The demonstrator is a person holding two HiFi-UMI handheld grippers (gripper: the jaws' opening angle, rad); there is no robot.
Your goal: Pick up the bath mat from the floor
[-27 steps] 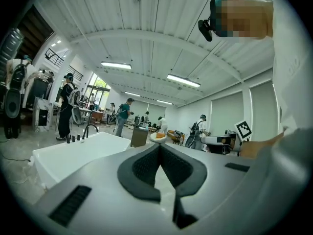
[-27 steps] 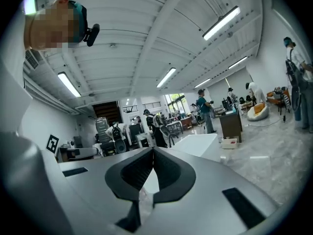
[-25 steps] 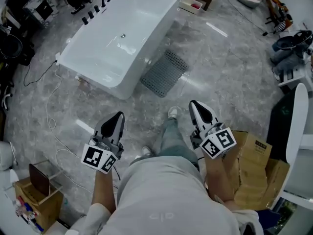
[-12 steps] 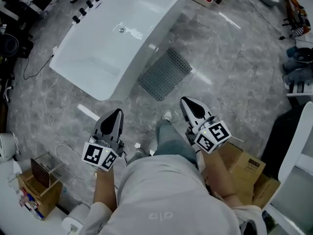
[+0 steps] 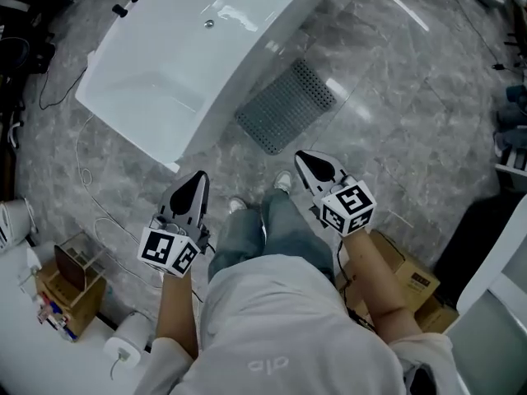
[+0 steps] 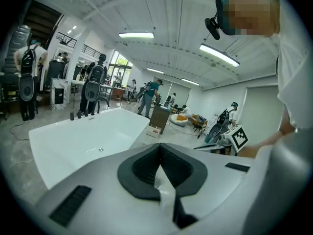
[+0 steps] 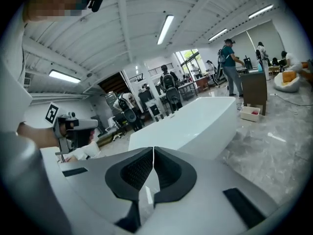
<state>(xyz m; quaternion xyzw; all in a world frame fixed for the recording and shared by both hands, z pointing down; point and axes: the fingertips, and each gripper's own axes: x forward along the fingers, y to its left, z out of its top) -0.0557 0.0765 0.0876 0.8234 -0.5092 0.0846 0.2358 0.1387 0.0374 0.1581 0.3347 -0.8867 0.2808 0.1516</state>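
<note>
- Shirt (image 5: 276, 327): pale soft knit, covering your torso at the bottom of the head view. Blue denim jeans (image 5: 268, 229) are creasing at the knee just past it.
- Box (image 5: 408, 280): brown cardboard, flat-sided, lying by your right forearm.
- Left gripper (image 5: 198, 179): you are holding it low. It has a smooth grey moulded shell tapering to a point and black ribbed pads. The jaws are pressing together with nothing between them.
- Right gripper (image 5: 304, 156): same shell and pads. The jaws are likewise meeting, with nothing between them.
- Floor (image 5: 403, 113): grey marbled stone, glossy, throwing back the ceiling lights.
- Cable (image 5: 85, 189): thin, white, looping across the floor on your left.
- Mat (image 5: 288, 105): grey, rectangular, rubbery-looking, dotted with rows of small holes. It is lying flat on the floor just beside the tub, ahead of both grippers and apart from them.
- Tub (image 5: 193, 52): white, glossy, freestanding, smooth-rimmed, with a round metal drain.
</note>
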